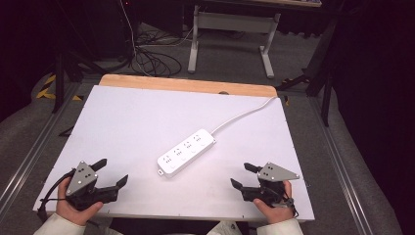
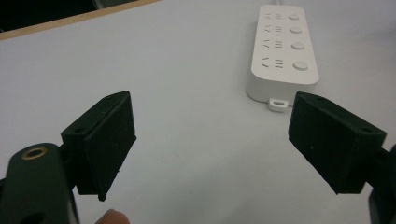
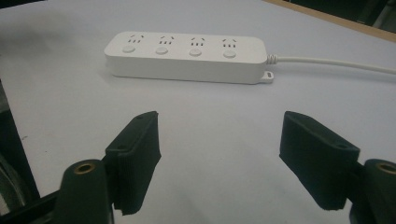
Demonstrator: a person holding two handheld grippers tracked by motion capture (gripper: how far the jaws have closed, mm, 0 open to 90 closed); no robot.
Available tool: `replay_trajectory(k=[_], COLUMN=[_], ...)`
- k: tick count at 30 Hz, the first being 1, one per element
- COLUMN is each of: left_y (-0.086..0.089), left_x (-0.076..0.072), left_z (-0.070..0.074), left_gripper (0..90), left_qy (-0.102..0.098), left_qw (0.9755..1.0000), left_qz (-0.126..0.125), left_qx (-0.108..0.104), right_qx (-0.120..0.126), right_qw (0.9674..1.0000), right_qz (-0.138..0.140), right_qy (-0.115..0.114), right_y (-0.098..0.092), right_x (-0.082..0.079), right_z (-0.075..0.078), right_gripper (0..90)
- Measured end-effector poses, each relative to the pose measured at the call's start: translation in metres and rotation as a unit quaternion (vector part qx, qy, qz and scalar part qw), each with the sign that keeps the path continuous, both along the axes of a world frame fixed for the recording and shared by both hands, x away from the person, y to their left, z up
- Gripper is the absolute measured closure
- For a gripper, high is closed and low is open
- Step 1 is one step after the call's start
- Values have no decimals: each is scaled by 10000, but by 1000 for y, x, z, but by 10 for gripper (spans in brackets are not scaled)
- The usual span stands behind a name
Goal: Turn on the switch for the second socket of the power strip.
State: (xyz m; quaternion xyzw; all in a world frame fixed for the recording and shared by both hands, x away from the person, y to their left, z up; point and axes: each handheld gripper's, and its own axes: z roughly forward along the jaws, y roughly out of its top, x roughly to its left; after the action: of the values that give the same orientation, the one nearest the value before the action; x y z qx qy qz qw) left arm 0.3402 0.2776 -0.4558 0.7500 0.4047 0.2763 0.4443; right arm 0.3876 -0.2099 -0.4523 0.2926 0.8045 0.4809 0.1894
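A white power strip with several sockets and round buttons lies diagonally in the middle of the white table top. Its white cable runs off toward the far right edge. My left gripper rests at the near left, open, nothing between its jaws; the power strip lies ahead to its right. My right gripper sits at the near right, open and empty, with the power strip lying crosswise ahead of it and the cable trailing right.
A wooden strip borders the table's far edge. Beyond it stand a white table frame and loose cables on the grey floor. Metal rails run along both sides of the table.
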Motion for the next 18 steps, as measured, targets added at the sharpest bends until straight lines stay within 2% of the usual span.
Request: replay_trajectory(k=[7, 12, 15, 18], left_y=[1, 2, 1, 1], left_x=[0, 0, 0, 0], left_z=[0, 0, 0, 0], left_gripper=[153, 148, 148, 149], left_qy=[9, 20, 11, -20], left_qw=[10000, 9998, 9998, 9999], left_qz=[63, 89, 93, 111], left_qx=[-17, -162, -147, -5], right_qx=[18, -24, -38, -109], right_qw=[10000, 10000, 10000, 9999], right_qz=[-25, -41, -29, 27], right_qy=[-17, 4, 58, 94], right_y=[-2, -1, 0, 3], right_x=[0, 1, 3, 6], right_z=[2, 3, 7, 11], right_gripper=[292, 292, 292, 306])
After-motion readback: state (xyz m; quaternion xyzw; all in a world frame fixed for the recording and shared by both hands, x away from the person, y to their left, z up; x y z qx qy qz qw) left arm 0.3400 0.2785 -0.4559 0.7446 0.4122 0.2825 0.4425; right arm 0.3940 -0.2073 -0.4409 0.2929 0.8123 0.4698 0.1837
